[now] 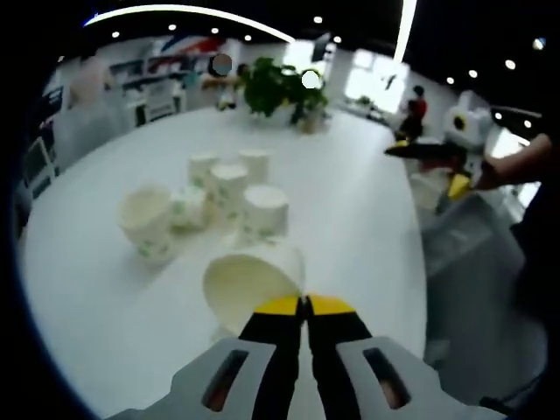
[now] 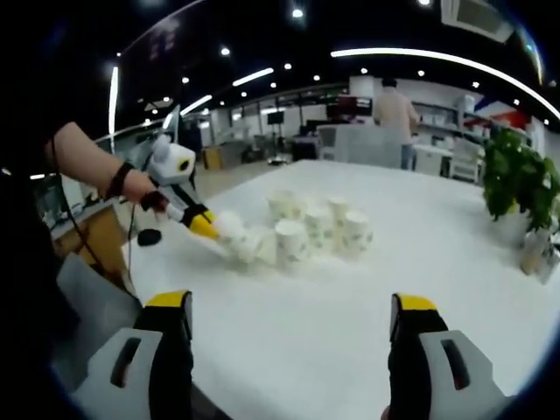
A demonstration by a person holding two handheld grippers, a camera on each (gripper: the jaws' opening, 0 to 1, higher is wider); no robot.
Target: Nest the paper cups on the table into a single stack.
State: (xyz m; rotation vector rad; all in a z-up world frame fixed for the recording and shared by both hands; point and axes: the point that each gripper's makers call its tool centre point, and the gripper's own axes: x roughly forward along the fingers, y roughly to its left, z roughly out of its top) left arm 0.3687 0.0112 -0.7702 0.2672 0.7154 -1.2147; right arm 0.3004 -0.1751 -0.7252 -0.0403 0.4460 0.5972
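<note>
While your left gripper (image 1: 306,304) jaws pinch rim of tipped paper cup (image 1: 254,282), left gripper view has cup cluster (image 1: 229,194) beyond on white table (image 1: 350,201), potted plant (image 1: 282,89) at far edge. Right gripper view: your right gripper (image 2: 293,308) jaws spread wide, holding nothing, over table near edge; cups mid-table.

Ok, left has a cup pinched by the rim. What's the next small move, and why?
Probably carry the held cup toward the nearest upside-down cup and line them up for nesting: the left gripper is shut on it, while the right gripper is open and off the cups.
</note>
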